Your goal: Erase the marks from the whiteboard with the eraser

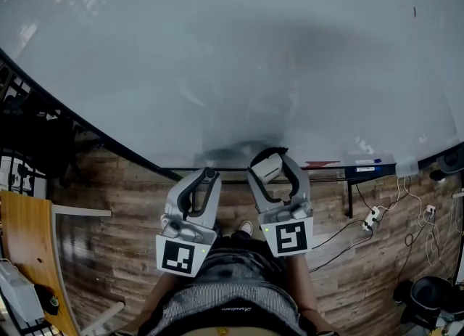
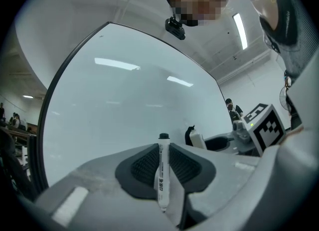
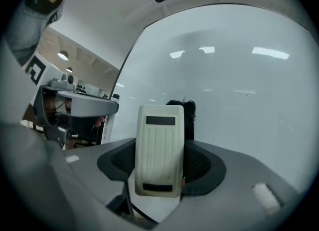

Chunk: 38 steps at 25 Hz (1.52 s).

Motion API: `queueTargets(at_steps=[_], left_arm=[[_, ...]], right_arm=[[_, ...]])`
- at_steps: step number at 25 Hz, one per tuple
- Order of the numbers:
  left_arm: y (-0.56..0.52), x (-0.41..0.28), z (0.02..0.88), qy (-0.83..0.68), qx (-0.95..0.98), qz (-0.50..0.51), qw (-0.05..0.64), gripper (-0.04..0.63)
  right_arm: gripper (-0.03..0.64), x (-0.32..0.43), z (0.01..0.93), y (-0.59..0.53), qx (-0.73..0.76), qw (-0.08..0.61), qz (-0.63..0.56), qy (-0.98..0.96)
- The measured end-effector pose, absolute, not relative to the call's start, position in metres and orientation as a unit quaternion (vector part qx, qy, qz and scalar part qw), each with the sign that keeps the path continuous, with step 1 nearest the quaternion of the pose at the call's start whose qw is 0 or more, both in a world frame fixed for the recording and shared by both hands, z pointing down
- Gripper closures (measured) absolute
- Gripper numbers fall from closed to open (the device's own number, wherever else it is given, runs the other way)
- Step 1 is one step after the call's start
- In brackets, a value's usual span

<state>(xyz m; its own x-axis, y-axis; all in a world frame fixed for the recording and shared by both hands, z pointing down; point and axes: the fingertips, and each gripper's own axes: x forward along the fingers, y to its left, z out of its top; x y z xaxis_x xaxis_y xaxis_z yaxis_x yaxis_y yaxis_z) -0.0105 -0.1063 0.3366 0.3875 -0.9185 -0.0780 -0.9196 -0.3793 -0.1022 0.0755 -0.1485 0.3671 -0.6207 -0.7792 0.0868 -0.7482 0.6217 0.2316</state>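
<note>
Left claw (image 1: 208, 176) pinches a slim white marker (image 2: 163, 177). Right claw (image 1: 270, 159) clamps a ribbed cream eraser (image 3: 159, 147) near the glossy whiteboard (image 1: 217, 59).

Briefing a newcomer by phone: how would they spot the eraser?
In front of the big whiteboard, two grippers sit side by side. The eraser is the cream ribbed block in the right gripper; the left gripper holds a thin marker.

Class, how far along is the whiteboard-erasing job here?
Nearly done: the whiteboard looks wiped, with grey smears. In hand: the right tongs grip the eraser, the left tongs a marker. Left: a small dark mark top right.
</note>
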Motion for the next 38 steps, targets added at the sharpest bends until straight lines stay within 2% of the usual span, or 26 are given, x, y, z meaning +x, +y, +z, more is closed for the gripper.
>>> queueTargets(at_steps=[8, 12, 18, 38], left_arm=[[-0.096, 0.019, 0.321, 0.541, -0.837, 0.020, 0.083, 0.523], [-0.090, 0.024, 0.299, 0.543, -0.833, 0.036, 0.098, 0.523], [-0.079, 0.031, 0.286, 0.549, -0.826, 0.043, 0.120, 0.523], [-0.057, 0.052, 0.306, 0.555, -0.825, 0.015, 0.108, 0.523]], right_arm=[[0.356, 0.073, 0.331, -0.117, 0.442, -0.007, -0.072, -0.894], [0.356, 0.079, 0.308, -0.105, 0.449, -0.034, -0.074, -0.890], [0.355, 0.082, 0.299, -0.091, 0.433, -0.034, -0.089, -0.896], [0.356, 0.106, 0.307, -0.070, 0.424, -0.035, -0.078, -0.902]])
